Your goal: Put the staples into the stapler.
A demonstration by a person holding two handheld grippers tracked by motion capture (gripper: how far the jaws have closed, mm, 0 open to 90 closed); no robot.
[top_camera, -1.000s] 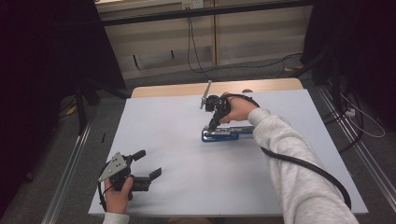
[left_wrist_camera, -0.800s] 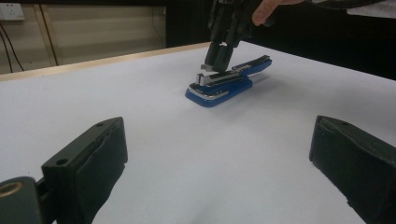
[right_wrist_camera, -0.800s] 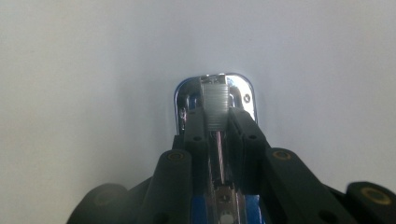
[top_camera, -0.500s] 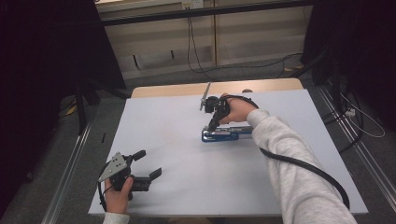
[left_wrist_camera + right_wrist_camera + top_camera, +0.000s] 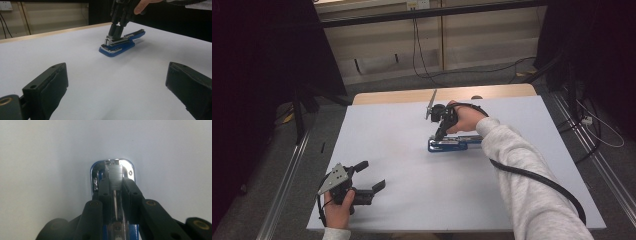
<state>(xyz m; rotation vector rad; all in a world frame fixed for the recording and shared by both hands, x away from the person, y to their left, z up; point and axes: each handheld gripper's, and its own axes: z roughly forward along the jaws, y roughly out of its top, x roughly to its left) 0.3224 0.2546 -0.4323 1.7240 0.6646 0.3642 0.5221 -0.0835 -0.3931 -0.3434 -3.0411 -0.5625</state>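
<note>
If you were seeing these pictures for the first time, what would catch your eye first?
Probably the blue stapler lying right of centre on the white table, with the right gripper coming down on it, its jaws closed around the metal staple channel near the front end. Next, the left gripper near the table's front left corner, jaws wide open and holding nothing.

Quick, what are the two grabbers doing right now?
Left gripper: open, holding nothing, low over the table.
Right gripper: closed on the blue stapler.
</note>
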